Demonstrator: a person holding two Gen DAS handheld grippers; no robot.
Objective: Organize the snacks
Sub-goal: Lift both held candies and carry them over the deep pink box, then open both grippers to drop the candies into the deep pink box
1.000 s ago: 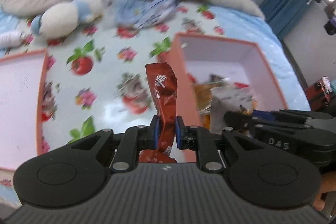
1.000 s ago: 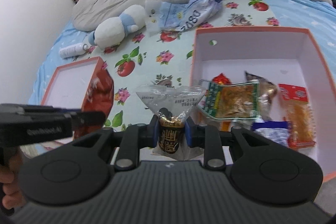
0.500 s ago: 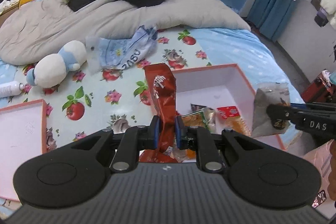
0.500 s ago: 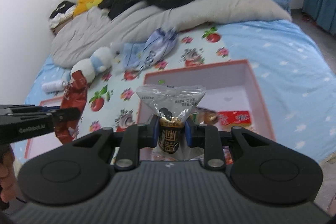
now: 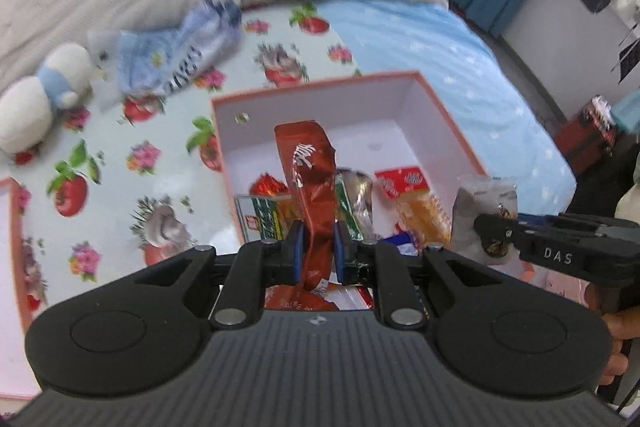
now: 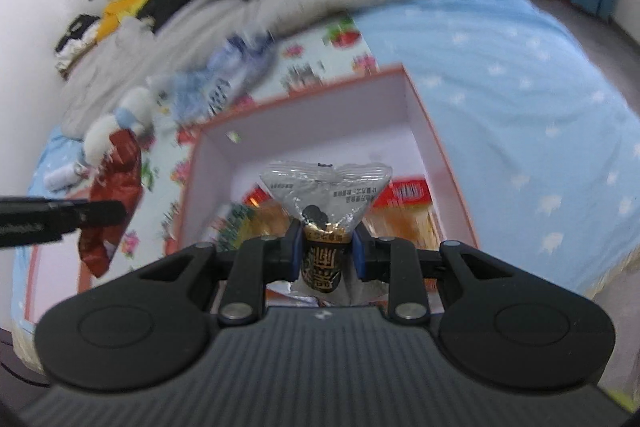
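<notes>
While the red snack packet [image 5: 310, 183] stands upright, clamped in the left tool [image 5: 316, 253], the open box [image 5: 444, 115] lies just ahead and below; right tool [image 6: 326, 253] grips a clear packet [image 6: 324, 187] alongside, equally near.

White letters "DAS" stand on the black plastic right gripper [image 5: 494, 235] body. White Chinese characters on the red foil snack packet [image 5: 310, 179] are unreadable. Other packet print too blurred.
</notes>
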